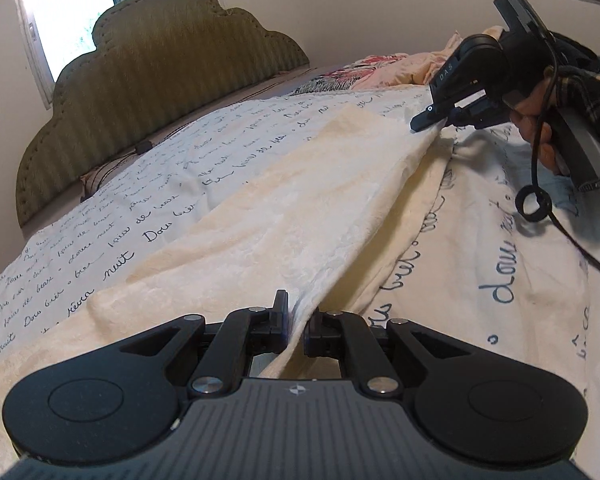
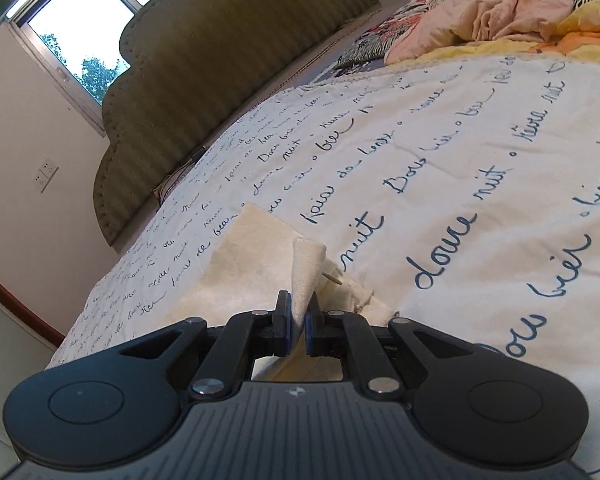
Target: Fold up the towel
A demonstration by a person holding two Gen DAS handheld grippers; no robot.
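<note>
Left wrist: left gripper [image 1: 296, 326] clenched on towel [image 1: 260, 208] edge; cream towel stretched over bed [image 1: 500, 264] to right gripper [image 1: 416, 126], also pinching it. Right wrist: right gripper [image 2: 298, 324] clamps towel [image 2: 244, 264] corner, rest on bed [image 2: 460, 152].

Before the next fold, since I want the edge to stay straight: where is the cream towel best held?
By its two corners on one edge, probably. The left tool and right tool are each shut on one, so the towel hangs taut between them in a straight ridge above the bedspread. Come level along the edge; the thin cloth slips between the pads.
</note>
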